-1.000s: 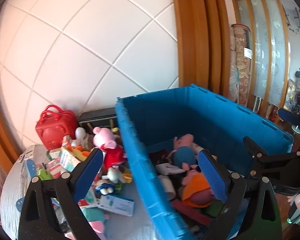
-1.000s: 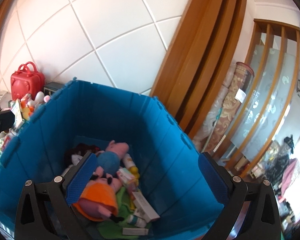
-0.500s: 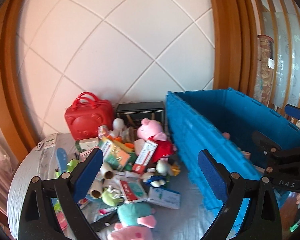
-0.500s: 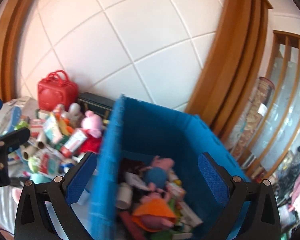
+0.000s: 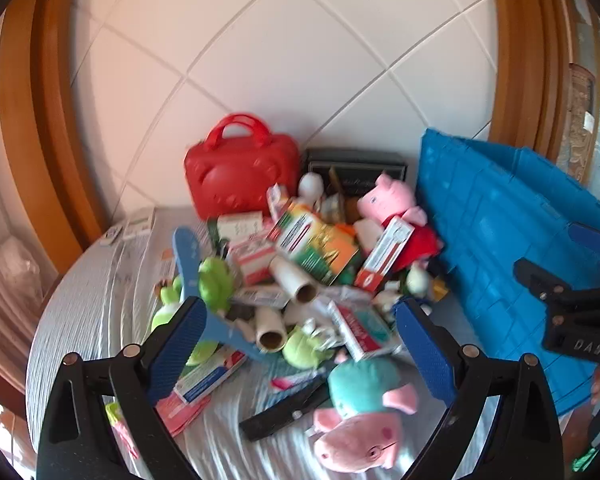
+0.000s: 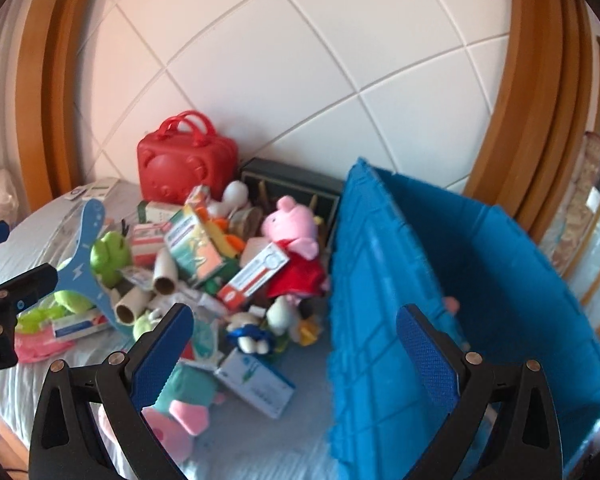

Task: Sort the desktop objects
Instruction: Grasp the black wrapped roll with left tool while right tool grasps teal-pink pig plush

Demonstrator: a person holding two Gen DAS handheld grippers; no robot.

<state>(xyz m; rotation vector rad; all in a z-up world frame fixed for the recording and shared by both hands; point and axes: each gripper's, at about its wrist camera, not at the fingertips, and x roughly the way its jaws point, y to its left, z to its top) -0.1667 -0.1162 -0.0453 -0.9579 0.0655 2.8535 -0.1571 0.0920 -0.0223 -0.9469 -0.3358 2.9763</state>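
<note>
- Above the cluttered grey table, both hand-held grippers, left and right, hang released, empty.
- Step judged: choosing the next pick; the teal-bodied pink plush pig lies nearest, needing a descent before the blue plastic crate.

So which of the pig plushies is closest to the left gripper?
The teal-dressed pig plush lying face-up just below the open left gripper. The other, in a red dress, sits far back against the blue crate.
</note>
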